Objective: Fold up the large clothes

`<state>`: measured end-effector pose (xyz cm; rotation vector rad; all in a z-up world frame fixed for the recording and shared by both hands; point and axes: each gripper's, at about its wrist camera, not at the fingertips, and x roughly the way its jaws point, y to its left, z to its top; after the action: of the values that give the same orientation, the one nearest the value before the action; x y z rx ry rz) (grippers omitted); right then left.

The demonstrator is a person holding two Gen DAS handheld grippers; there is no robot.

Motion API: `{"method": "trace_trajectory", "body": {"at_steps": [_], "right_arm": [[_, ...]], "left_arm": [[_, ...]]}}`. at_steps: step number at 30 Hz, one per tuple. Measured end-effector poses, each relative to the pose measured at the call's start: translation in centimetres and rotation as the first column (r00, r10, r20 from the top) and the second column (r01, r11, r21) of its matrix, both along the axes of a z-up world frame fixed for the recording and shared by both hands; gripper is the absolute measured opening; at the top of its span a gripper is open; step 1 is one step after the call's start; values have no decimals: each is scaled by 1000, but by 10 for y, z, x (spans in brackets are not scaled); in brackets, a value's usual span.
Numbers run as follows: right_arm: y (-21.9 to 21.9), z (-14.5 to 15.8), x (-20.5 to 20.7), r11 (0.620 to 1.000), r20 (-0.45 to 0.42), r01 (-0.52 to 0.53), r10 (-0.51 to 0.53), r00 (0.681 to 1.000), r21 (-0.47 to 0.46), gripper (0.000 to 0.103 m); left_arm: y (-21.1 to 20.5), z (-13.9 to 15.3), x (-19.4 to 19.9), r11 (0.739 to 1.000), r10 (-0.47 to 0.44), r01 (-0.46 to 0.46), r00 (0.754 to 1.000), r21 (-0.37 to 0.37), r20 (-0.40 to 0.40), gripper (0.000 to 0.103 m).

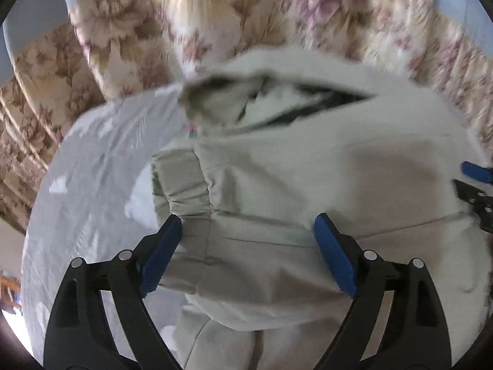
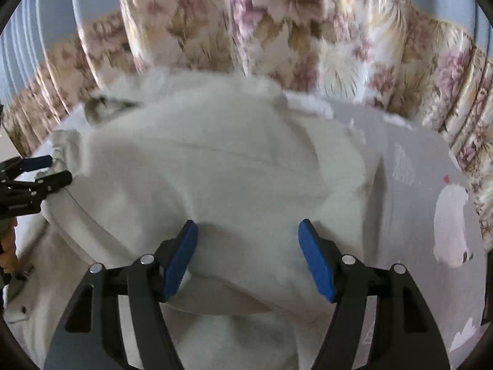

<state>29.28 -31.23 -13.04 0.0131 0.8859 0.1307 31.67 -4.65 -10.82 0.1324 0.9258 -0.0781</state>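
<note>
Cream cotton jacket (image 1: 277,185) lies part-folded mid-bed, pale grey printed bedsheet (image 1: 92,169) beneath; left gripper (image 1: 246,256) and right gripper (image 2: 248,256) fingers spread, nothing pinched. More folds left.

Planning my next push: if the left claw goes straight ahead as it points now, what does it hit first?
The jacket. The left claw is open, its fingers spread over the pale fabric near the gathered cuff, so it would likely press into the jacket at once. Depth is unclear; it may already touch.
</note>
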Motion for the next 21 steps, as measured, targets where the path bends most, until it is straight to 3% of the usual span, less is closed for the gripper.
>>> {"method": "trace_trajectory", "body": {"at_steps": [3,6,7,17,19,21], "right_arm": [[-6,-12,-2,1000,-29,-7,8,1000,29,75],[1,-14,-1,1000,-41,-18,17,999,-10,76],[3,-15,0,999,-43,-18,17,999,-28,76],[1,-13,-2,999,-35,-26,26,999,-22,77],[-3,-1,-2,1000,-38,-29,30,999,10,77],[-11,27,-3,998,33,-32,30,999,56,77]], "left_arm": [[8,-12,-3,999,39,-39,999,-7,3,100],[24,-28,5,993,34,-46,993,-111,-109,100],[26,-28,4,993,28,-39,995,-115,-94,100],[23,-29,3,997,-4,-3,996,-83,-89,100],[22,-17,2,998,-11,6,996,-68,-84,99],[21,4,-1,998,-41,40,999,-39,-29,99]]}}
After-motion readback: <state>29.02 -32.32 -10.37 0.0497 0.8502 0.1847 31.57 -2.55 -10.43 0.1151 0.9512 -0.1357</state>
